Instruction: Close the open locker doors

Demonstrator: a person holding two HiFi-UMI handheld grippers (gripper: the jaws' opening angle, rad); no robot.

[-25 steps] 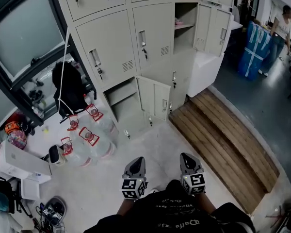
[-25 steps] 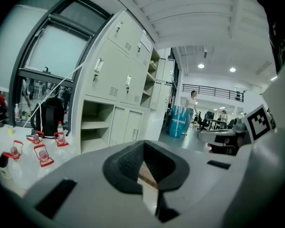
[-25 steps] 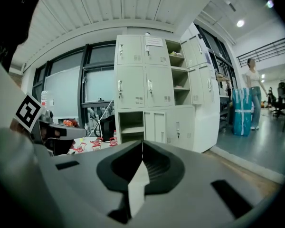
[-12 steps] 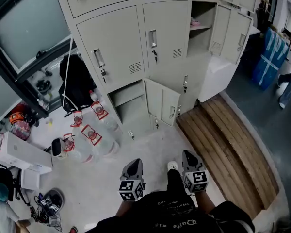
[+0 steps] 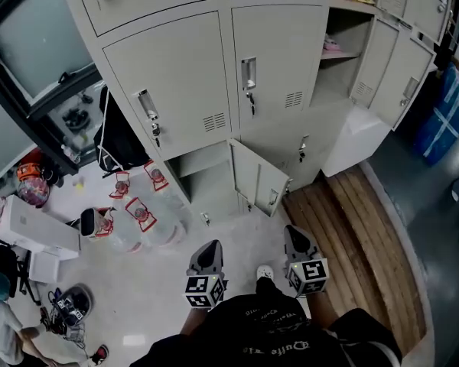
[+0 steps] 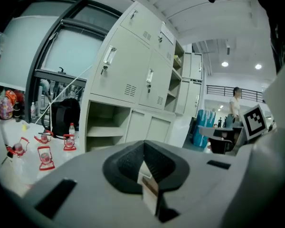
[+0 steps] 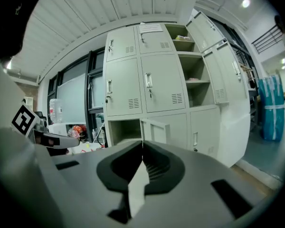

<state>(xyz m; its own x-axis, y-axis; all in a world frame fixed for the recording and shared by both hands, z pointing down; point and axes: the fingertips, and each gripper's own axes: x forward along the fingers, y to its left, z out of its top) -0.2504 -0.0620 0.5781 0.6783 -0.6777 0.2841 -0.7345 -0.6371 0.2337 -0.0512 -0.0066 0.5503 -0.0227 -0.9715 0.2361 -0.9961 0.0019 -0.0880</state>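
Pale grey concrete floor here, with a wooden plank step on the right. My left claw and right claw are both closed on nothing, well apart from the beige metal lockers. The small bottom locker door hangs open, and so do the tall upper doors far right. Only the right gripper view shows a white paper sheet on a top door, and I can't read it.

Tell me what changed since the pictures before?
The person walked toward the lockers, which now look bigger and nearer in the head view. The left gripper and right gripper were carried along, jaws shut, holding nothing. The bottom locker door and the upper right doors are still open.
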